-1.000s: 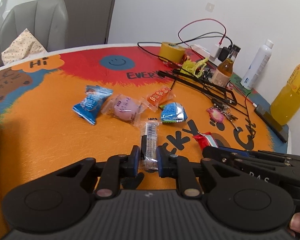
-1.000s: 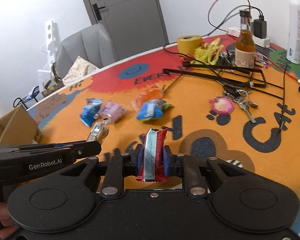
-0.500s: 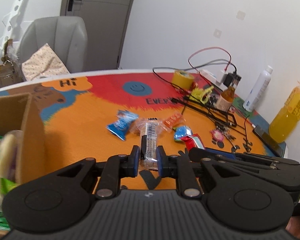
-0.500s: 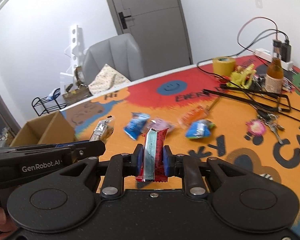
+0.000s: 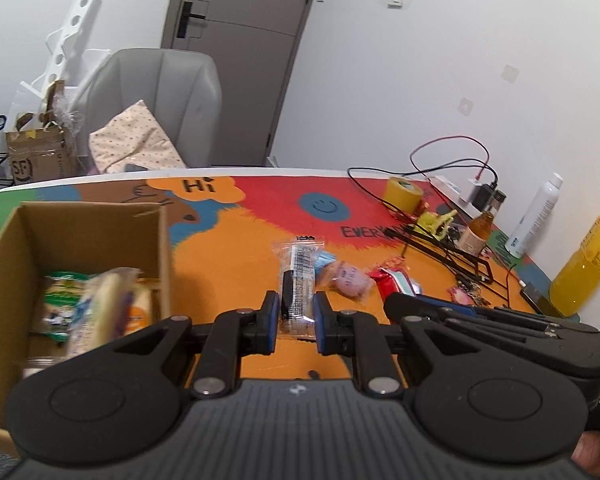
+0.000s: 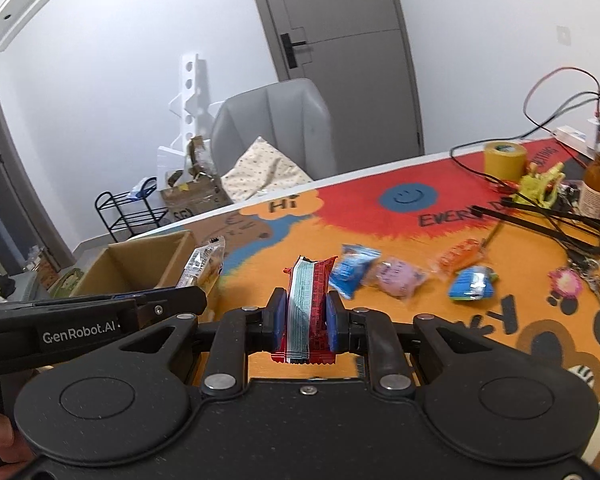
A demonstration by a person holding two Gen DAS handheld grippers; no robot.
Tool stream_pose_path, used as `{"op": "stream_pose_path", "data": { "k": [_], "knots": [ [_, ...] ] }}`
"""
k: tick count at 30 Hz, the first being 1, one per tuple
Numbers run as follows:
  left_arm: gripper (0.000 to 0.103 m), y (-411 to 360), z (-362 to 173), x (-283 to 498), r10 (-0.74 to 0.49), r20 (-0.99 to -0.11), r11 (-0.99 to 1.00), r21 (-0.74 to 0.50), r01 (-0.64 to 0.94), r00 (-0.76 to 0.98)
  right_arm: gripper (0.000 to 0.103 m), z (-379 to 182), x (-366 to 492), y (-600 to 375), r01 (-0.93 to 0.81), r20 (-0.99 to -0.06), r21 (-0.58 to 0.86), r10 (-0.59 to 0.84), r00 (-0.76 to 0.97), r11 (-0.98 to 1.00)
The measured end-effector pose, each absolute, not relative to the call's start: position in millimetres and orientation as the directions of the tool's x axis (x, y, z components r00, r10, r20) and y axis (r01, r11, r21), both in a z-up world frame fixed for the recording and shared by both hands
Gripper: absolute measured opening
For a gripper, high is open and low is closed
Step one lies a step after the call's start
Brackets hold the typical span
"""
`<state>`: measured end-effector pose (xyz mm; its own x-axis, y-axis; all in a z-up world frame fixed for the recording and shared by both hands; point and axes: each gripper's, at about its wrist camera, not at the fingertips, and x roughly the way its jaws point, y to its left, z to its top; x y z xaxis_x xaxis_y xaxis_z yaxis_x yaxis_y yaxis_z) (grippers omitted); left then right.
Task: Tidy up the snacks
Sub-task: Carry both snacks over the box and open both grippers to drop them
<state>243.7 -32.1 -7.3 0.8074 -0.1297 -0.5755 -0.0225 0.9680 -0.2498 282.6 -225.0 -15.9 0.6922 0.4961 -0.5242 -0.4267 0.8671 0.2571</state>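
A clear snack bar (image 5: pixel 297 280) is pinched tight in the left tool (image 5: pixel 295 316), and a red snack pack (image 6: pixel 308 312) in the right tool (image 6: pixel 307 322). Both are held above the bench (image 6: pixel 400 248). Farther off, a cardboard box (image 5: pixel 79 232) with snacks is seen.

White walls, grey door (image 5: pixel 235 60), grey armchair (image 5: pixel 155 100).

Even bright indoor light, soft shadows — fisheye bend at edges, box contents (image 5: pixel 95 300) motion-blurred.

six snack packets (image 6: pixel 399 275), one box (image 6: pixel 139 264)
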Motion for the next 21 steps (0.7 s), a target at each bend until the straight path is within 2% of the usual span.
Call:
{"op": "stream_pose_path", "data": {
  "k": [21],
  "knots": [
    [0.017, 64, -5, 198, 0.005, -0.567, 0.944, -0.27, -0.192, 0.824, 0.019, 1, 257, -139, -0.568, -0.5, 0.239, 0.601, 0.624, 0.788]
  ]
}}
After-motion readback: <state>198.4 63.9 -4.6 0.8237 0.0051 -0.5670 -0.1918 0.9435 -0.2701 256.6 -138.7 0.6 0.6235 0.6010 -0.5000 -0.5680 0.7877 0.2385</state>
